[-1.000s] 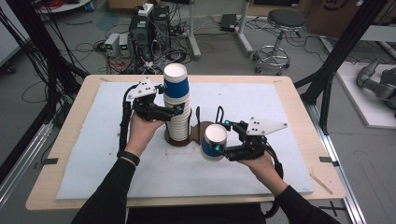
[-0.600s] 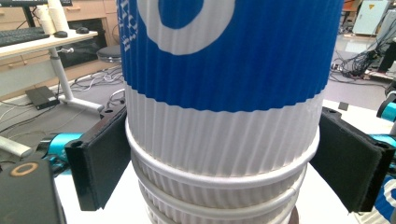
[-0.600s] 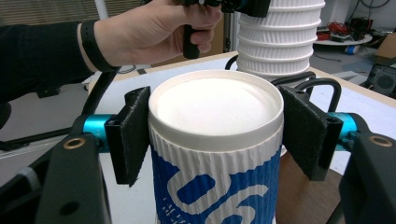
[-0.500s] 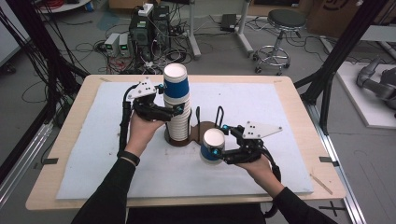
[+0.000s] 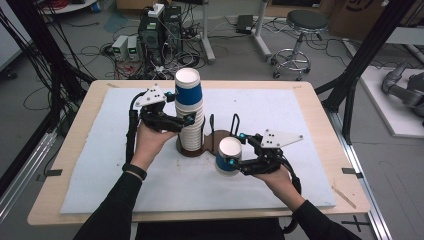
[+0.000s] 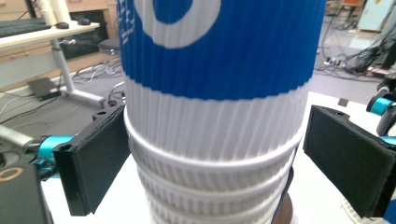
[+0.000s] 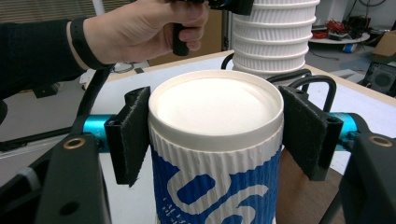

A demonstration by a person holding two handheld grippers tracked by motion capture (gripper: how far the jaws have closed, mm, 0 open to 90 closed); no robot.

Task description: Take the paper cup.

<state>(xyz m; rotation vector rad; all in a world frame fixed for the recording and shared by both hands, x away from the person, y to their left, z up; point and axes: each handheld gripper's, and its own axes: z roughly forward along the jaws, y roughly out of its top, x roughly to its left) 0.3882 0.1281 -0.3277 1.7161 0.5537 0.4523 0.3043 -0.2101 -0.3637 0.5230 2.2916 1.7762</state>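
A tall stack of upside-down blue-and-white ribbed paper cups stands in a brown holder at mid-table. My left gripper comes in from the left. Its pads press both sides of the stack just under the blue top cup. My right gripper is shut on a single upside-down cup, held just in front of the holder and to its right. In the right gripper view that cup sits between both pads, its white base up, with the stack behind.
A white mat covers the wooden table. Two black wire loops rise from the holder beside the stack. Beyond the far edge lie cables, electronics and a stool on the floor.
My right gripper has carried its cup slightly toward the near edge, away from the holder. The left gripper and the stack have stayed put.
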